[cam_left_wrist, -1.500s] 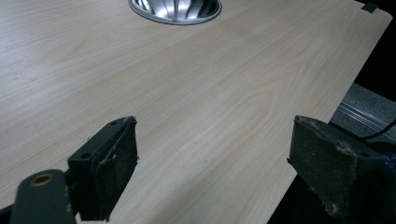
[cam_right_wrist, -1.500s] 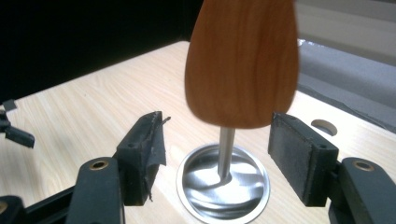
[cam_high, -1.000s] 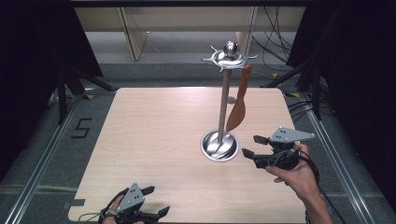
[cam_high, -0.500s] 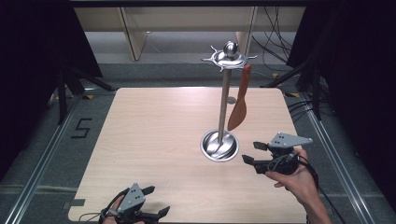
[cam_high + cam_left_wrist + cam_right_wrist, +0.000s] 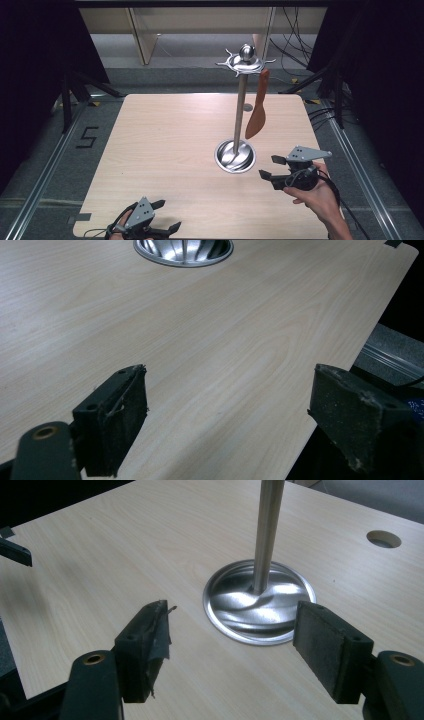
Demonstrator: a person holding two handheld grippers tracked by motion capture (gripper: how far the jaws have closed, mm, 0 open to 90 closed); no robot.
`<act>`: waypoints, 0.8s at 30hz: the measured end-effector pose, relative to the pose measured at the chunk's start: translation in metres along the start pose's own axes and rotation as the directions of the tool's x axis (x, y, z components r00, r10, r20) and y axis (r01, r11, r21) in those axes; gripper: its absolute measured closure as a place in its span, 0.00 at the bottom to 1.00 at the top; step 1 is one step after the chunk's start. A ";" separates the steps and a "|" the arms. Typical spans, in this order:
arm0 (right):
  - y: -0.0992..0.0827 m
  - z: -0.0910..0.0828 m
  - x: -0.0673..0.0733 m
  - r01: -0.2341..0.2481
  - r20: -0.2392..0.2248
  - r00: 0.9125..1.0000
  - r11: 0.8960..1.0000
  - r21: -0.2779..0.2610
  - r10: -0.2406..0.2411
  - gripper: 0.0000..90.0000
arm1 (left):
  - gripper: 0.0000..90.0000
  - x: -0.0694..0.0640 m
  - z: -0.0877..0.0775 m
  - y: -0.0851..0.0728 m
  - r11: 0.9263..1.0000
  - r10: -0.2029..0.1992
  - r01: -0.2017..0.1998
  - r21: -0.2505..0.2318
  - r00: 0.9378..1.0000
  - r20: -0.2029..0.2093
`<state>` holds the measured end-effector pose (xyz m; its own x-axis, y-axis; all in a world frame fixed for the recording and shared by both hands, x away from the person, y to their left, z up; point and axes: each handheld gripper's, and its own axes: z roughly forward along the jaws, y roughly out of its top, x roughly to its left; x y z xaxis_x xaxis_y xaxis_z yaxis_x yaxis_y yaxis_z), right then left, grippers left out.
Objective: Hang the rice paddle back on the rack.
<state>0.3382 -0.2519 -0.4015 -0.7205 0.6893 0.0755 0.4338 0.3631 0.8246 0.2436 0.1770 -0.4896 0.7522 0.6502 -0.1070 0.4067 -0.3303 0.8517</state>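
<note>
A tall polished steel utensil stand (image 5: pixel 240 110) with a round dished base (image 5: pixel 259 602) stands right of centre on the pale wood-grain worktop (image 5: pixel 165 145). An orange-brown flat spatula (image 5: pixel 257 107) hangs from its star-shaped top, clear of the worktop. The right claw (image 5: pixel 273 167), released with jaws wide apart and empty, sits just beside the base, pointing at it. The left claw (image 5: pixel 165 216), also released and empty, rests at the worktop's near edge, well apart from the stand.
</note>
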 end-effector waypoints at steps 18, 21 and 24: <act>-0.014 0.004 0.000 -0.014 -0.001 1.000 0.999 0.039 0.014 0.34 | 0.17 0.000 0.000 0.000 1.000 0.015 -0.015 0.011 1.000 -0.003; -0.017 0.004 0.000 -0.023 0.004 1.000 0.999 0.032 0.023 0.33 | 0.16 -0.001 0.000 -0.001 1.000 -0.018 0.018 0.011 1.000 -0.007; -0.019 0.004 -0.001 -0.011 0.000 1.000 0.999 0.044 0.011 0.33 | 0.16 0.000 0.000 -0.001 1.000 0.016 -0.016 0.015 1.000 -0.001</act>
<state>0.3335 -0.2571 -0.4191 -0.7158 0.6932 0.0841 0.4646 0.3829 0.7985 0.2431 0.1777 -0.4902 0.7582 0.6454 -0.0927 0.4022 -0.3511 0.8455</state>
